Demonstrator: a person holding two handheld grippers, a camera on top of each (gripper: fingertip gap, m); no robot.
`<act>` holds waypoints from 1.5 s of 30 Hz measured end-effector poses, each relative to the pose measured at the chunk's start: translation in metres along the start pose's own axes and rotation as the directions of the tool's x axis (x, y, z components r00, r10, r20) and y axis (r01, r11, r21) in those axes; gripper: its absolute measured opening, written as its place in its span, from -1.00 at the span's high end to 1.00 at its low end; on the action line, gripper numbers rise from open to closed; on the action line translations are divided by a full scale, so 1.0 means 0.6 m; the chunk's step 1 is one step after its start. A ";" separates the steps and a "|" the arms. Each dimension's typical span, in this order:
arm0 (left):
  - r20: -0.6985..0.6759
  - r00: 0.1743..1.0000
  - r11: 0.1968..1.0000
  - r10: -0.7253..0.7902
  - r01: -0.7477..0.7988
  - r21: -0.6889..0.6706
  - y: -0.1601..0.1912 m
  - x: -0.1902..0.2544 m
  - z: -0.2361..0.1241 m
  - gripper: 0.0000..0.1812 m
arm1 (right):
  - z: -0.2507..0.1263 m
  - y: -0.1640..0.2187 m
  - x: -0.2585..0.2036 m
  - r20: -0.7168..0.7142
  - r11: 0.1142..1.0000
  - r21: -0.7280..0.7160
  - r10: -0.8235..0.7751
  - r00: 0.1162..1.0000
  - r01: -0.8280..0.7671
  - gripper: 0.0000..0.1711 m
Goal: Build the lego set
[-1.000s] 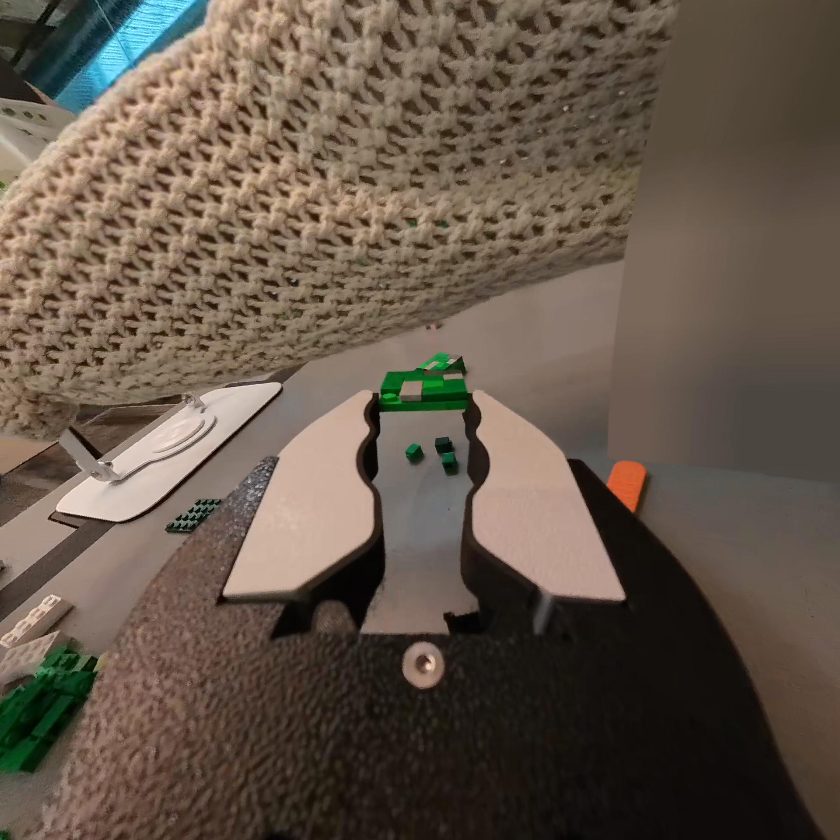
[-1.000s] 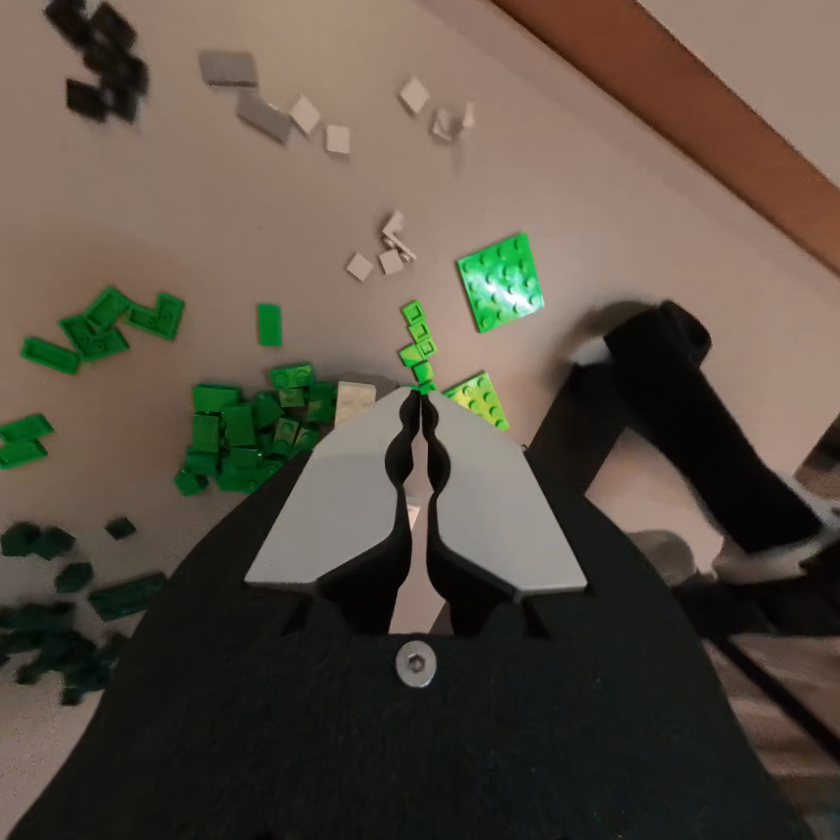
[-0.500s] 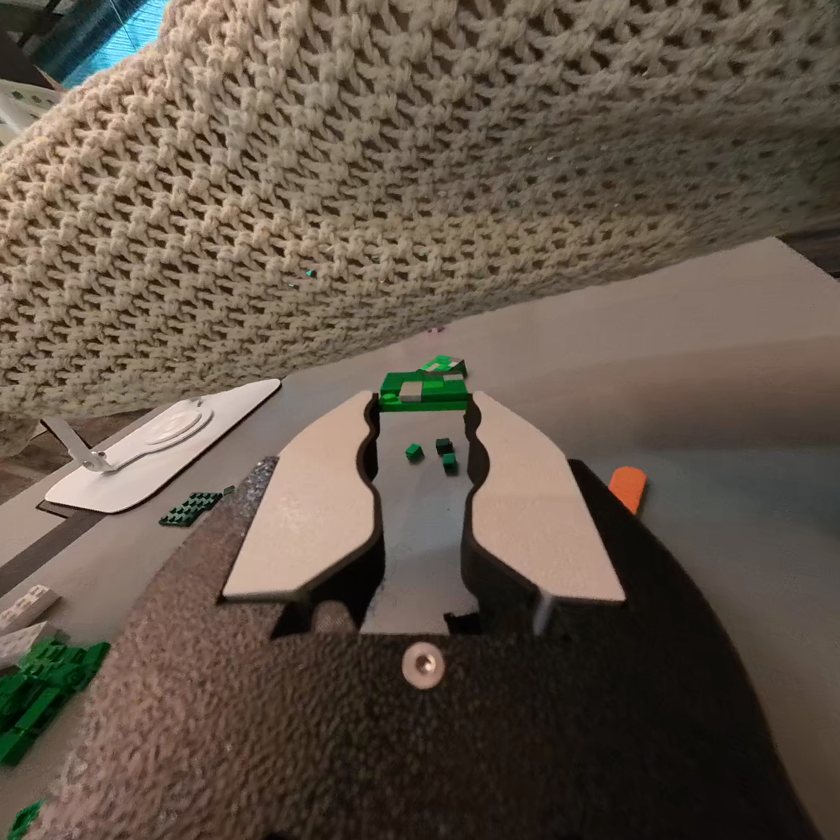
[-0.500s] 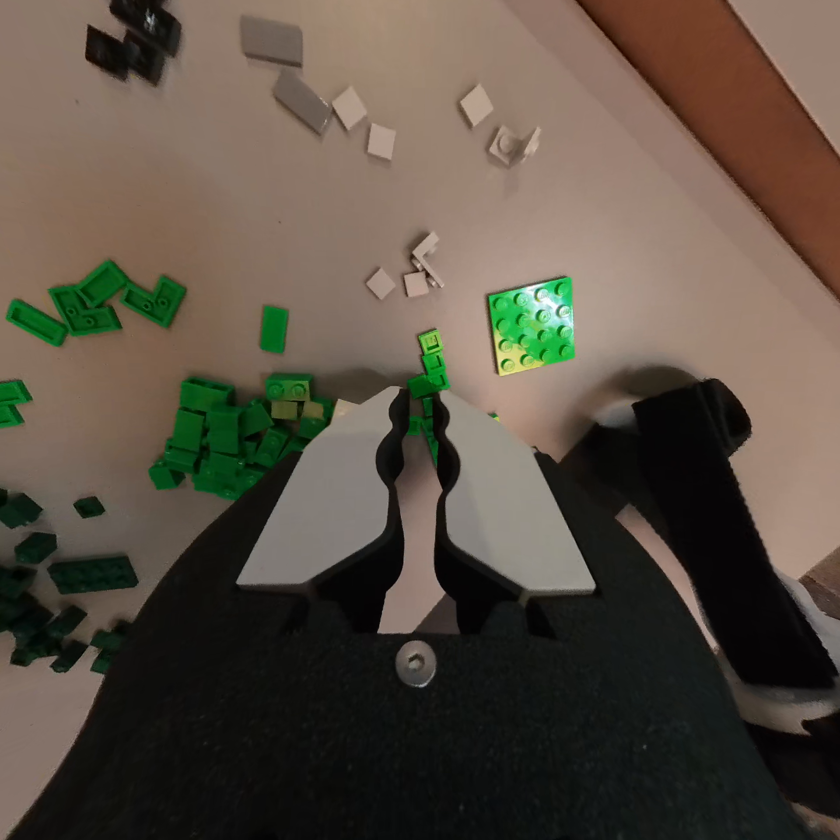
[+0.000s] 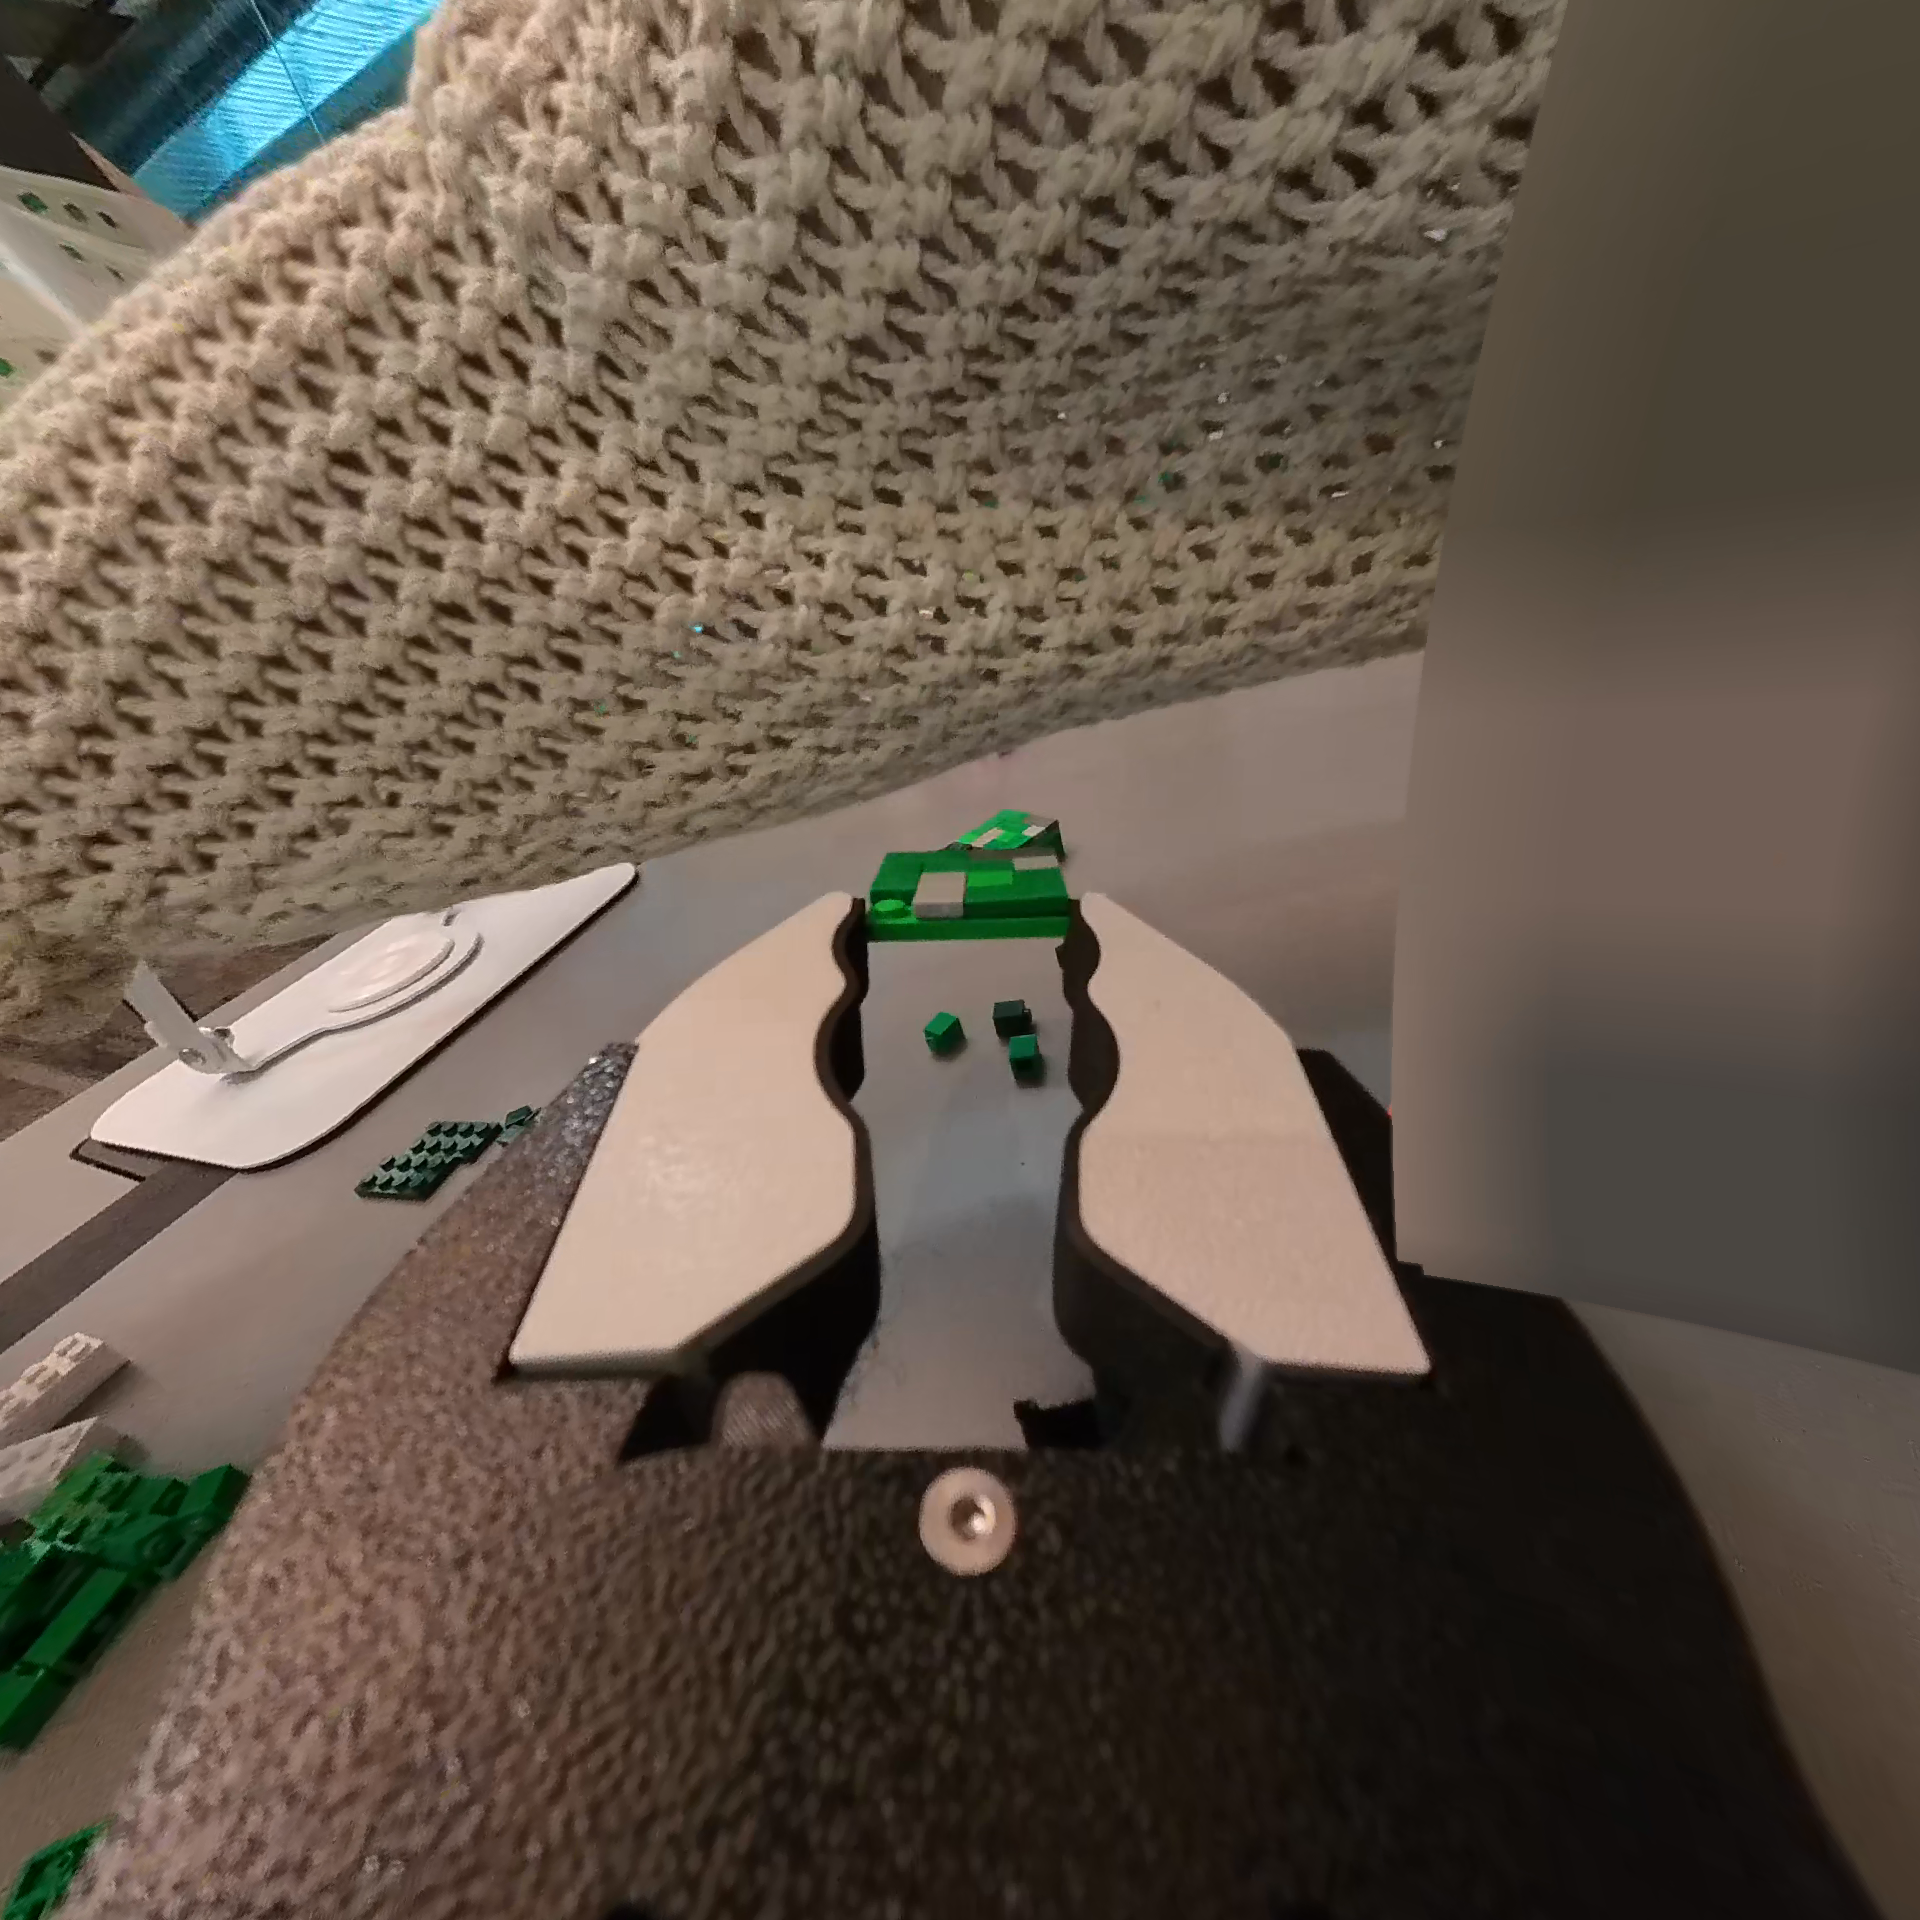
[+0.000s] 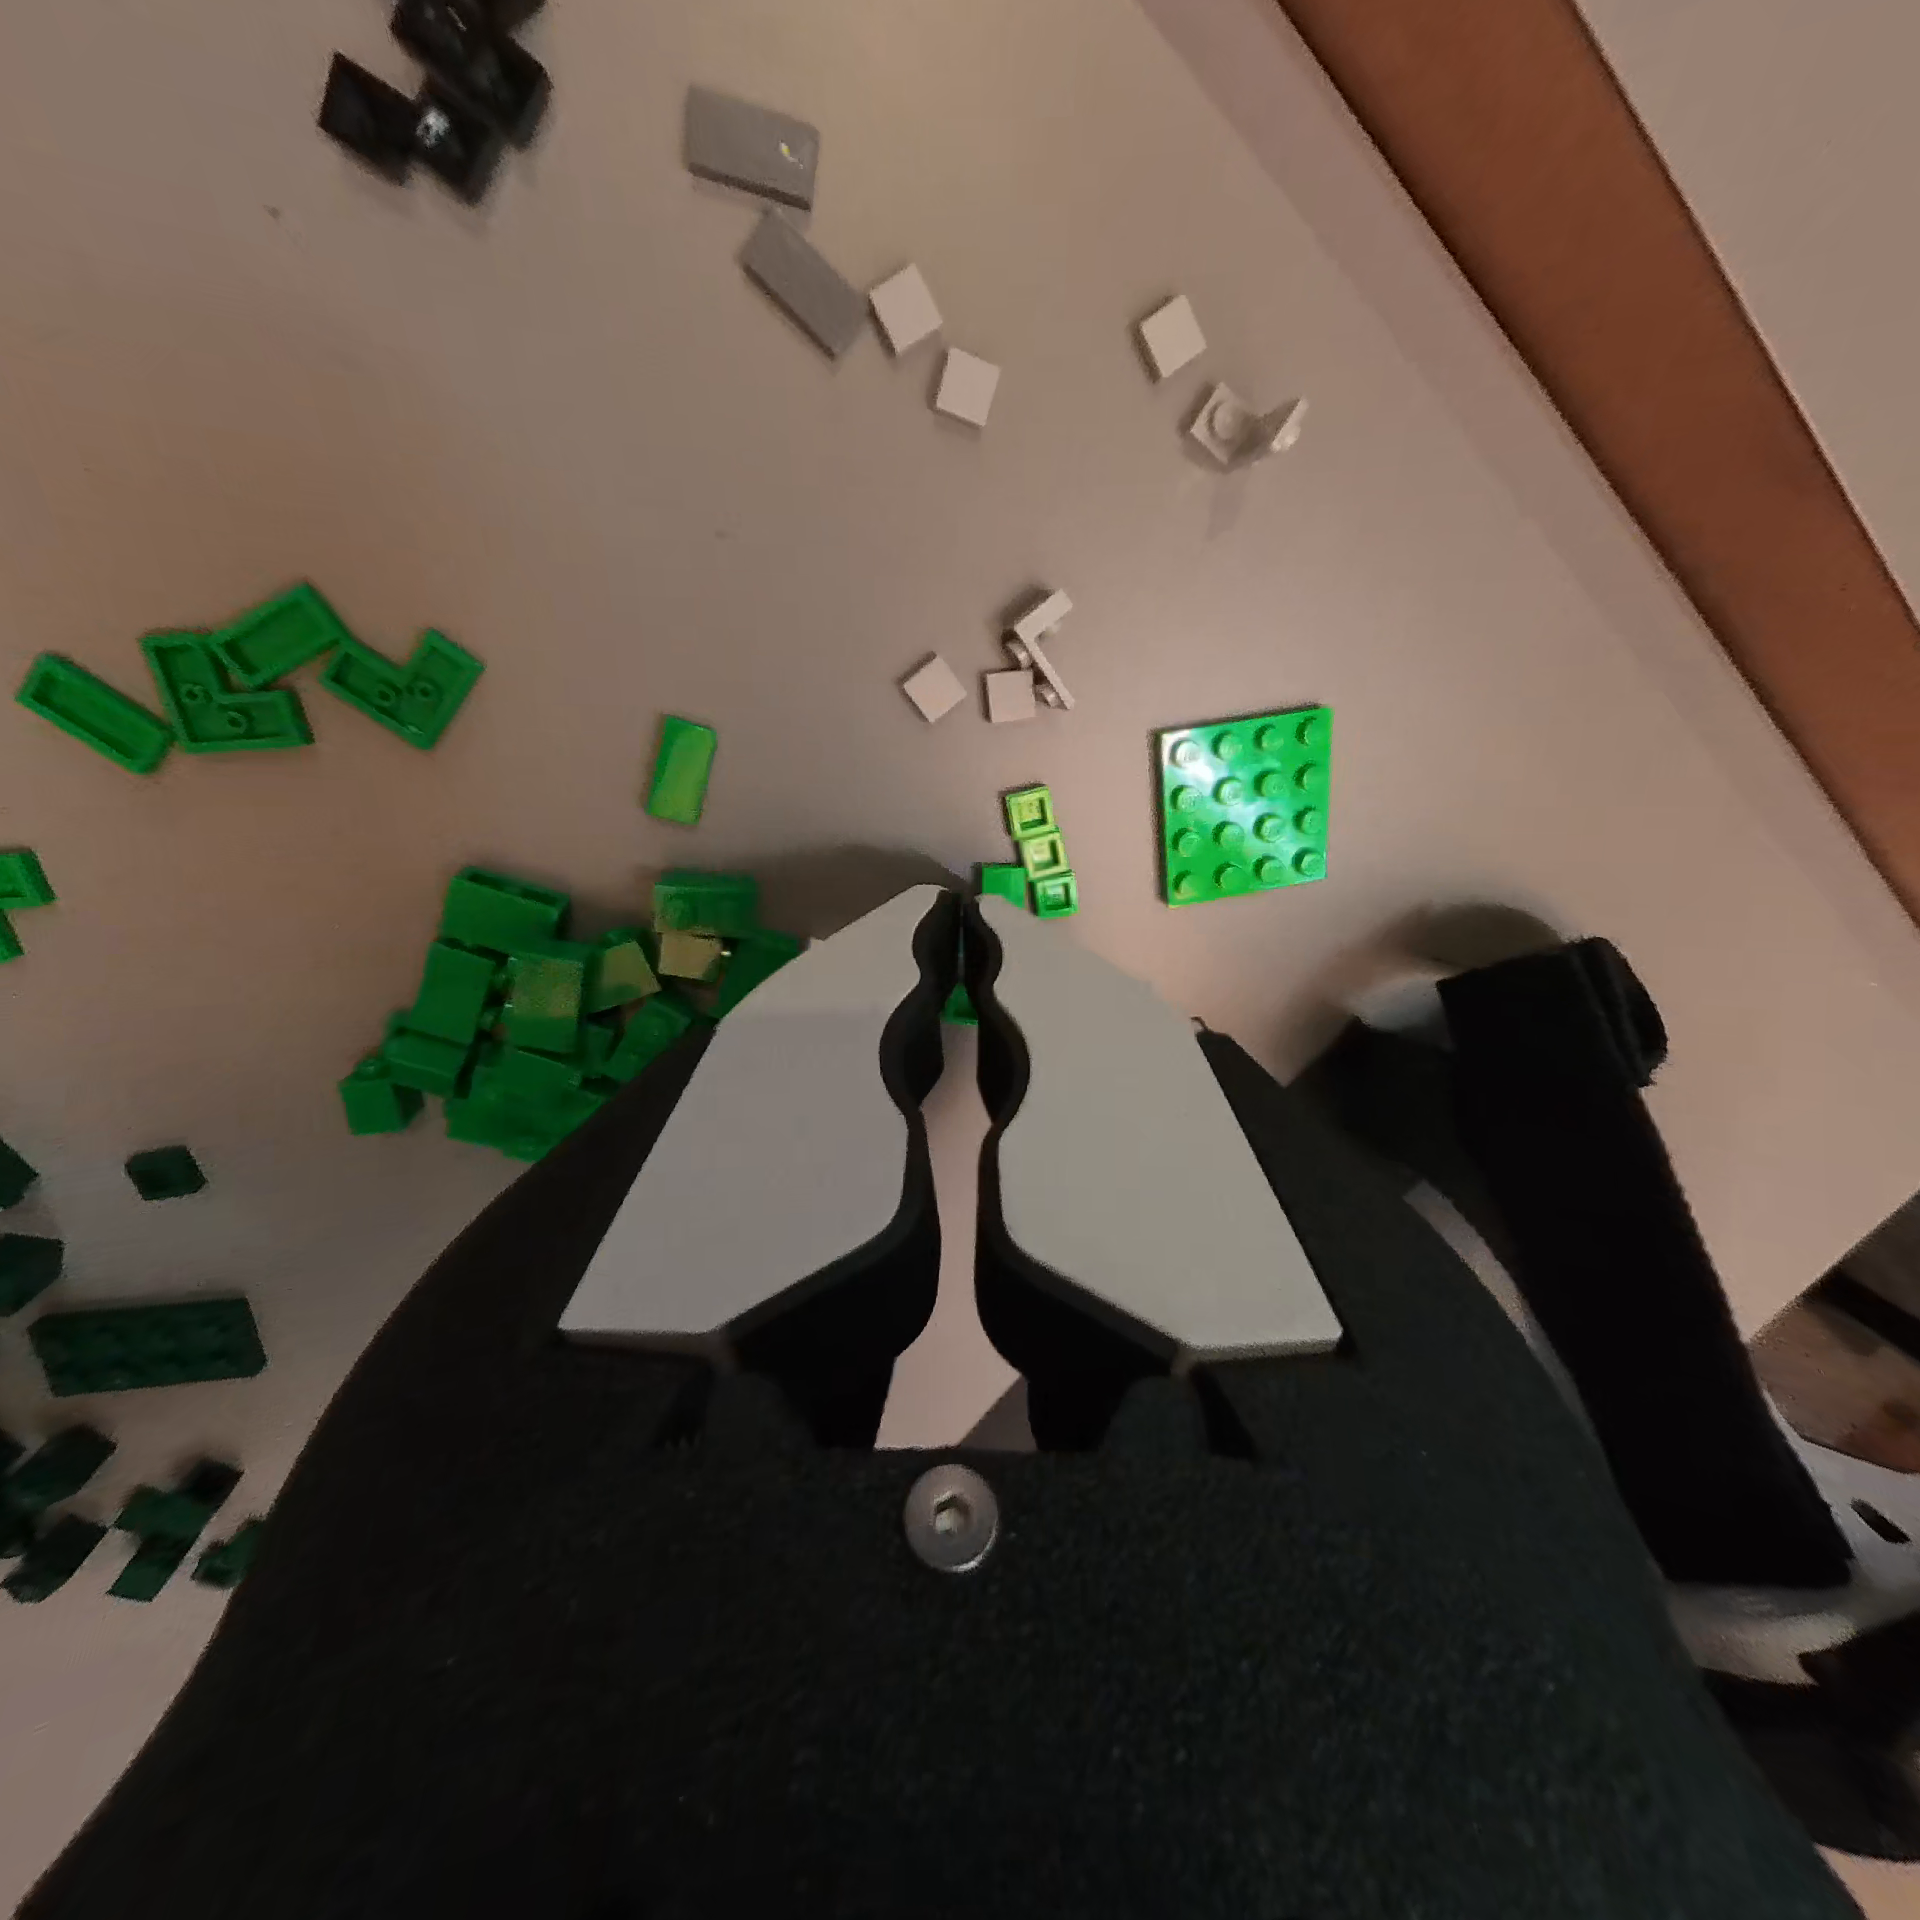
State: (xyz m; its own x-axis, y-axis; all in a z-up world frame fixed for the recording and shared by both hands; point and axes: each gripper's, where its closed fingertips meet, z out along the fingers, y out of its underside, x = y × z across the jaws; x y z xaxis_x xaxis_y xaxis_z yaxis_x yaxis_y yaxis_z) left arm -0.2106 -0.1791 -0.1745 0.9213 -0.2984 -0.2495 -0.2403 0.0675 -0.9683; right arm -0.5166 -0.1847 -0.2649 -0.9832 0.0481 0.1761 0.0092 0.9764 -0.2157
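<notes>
Left gripper: the left gripper [image 5: 966,914] has its jaws set apart to the width of the small green-and-grey brick assembly [image 5: 968,896] and clamps it by its two sides, just above the bench [image 5: 1195,790].
Right gripper: the right gripper [image 6: 961,906] is nearly closed; a thin sliver of green shows between the tips, so it seems to pinch a small green tile, though the piece is too hidden to name for certain.
Loose parts: under the right gripper lie a heap of mid-green bricks [image 6: 540,1013], a short row of small lime-green square tiles [image 6: 1039,852], a bright green square studded plate [image 6: 1247,810], pale grey flat tiles [image 6: 904,312] and black pieces [image 6: 436,94] toward the far edge of the bench.
Obstruction: a cream knitted sleeve [image 5: 727,416] hangs over the assembly in the left wrist view and hides much of the far bench.
Near the assembly: three tiny dark green cubes [image 5: 992,1029] sit on the bench between the left fingers.
Risks: the pinch on the thin piece looks shallow, so it may slip or twist on the way over; pressing it down off-square could tip the assembly out of the left grip; the sleeve may brush loose parts off their places.
</notes>
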 end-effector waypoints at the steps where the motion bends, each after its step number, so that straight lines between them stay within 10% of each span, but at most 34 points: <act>1: 0.000 1.000 1.000 0.000 0.000 -0.001 0.000 0.000 0.000 0.61 | 0.000 -0.001 -0.003 -0.003 1.000 0.004 -0.007 1.000 0.007 0.99; 26: -0.002 1.000 1.000 -0.010 0.010 0.003 -0.001 0.000 -0.003 0.61 | -0.048 -0.036 -0.008 -0.027 0.969 0.183 0.177 0.984 -0.169 0.90; 36: -0.118 0.990 0.997 -0.071 0.065 -0.047 0.007 0.023 -0.001 0.61 | -0.293 -0.056 -0.290 -0.277 0.818 0.545 0.380 0.882 -0.181 0.91; 45: -0.283 0.938 0.978 -0.201 0.177 -0.106 0.009 0.051 -0.004 0.61 | -0.271 -0.037 -0.513 -0.174 0.636 0.680 0.624 0.762 -0.366 0.91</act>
State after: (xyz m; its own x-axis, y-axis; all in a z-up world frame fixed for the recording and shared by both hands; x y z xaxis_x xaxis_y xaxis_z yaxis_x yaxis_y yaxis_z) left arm -0.1842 -0.1904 -0.1874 0.8259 -0.5627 -0.0369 -0.1042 -0.0881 -0.9906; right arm -0.1848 -0.1867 -0.1583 -0.7118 0.6824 0.1667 0.2414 0.4605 -0.8542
